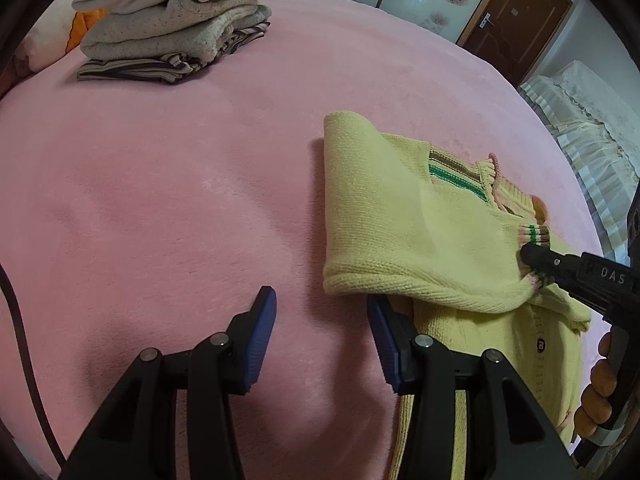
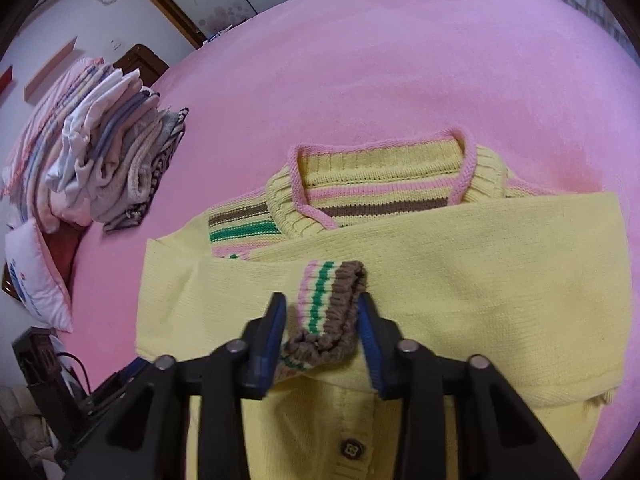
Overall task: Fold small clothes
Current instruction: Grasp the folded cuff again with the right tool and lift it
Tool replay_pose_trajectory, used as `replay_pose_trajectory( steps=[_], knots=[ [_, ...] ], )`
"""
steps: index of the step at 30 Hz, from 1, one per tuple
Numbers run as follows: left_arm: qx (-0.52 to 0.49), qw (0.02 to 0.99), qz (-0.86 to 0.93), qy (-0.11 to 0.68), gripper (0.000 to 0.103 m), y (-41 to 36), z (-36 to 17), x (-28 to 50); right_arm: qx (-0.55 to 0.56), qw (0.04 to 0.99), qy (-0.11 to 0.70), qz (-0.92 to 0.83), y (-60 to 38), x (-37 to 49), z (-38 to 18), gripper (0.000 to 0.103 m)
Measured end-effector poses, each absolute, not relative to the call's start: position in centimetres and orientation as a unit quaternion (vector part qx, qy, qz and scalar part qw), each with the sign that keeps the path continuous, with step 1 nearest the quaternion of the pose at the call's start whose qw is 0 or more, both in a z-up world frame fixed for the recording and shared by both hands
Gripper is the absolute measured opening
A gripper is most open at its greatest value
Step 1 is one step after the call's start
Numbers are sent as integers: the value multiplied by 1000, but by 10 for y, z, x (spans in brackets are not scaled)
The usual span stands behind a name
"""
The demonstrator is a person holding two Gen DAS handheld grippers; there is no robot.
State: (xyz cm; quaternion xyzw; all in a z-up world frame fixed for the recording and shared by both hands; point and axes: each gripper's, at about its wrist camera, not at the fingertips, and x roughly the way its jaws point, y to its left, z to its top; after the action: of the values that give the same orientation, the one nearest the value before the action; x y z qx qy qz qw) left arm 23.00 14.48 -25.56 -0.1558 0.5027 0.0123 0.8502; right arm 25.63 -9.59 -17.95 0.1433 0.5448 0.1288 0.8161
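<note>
- Right gripper [image 2: 322, 320] clamped on striped cuff [image 2: 324, 304] of yellow cardigan [image 1: 400, 216], lying on pink blanket [image 1: 180, 200].
- Left gripper [image 1: 322, 340] open, empty, beside hem.
- Could slip off bunched cuff, undoing sleeve fold.

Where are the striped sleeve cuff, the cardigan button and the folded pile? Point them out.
striped sleeve cuff [image 2: 326, 312], right wrist view, green stripe.
cardigan button [image 2: 352, 449], right wrist view, button face.
folded pile [image 1: 168, 28], left wrist view, grey knit layer.
</note>
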Motion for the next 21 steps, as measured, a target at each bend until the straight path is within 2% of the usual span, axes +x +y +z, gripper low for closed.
replay_pose_trajectory(
  steps=[5, 12, 21],
  knots=[
    [-147, 850, 13, 506, 46, 139, -256, 236, 94, 839, 517, 140, -86, 245, -165, 11],
    [-160, 846, 2, 508, 46, 131, -251, 248, 45, 891, 428, 141, -89, 225, -100, 11],
    [-191, 851, 2, 489, 46, 118, -234, 270, 26, 918, 364, 154, -87, 235, -35, 9]
  ],
)
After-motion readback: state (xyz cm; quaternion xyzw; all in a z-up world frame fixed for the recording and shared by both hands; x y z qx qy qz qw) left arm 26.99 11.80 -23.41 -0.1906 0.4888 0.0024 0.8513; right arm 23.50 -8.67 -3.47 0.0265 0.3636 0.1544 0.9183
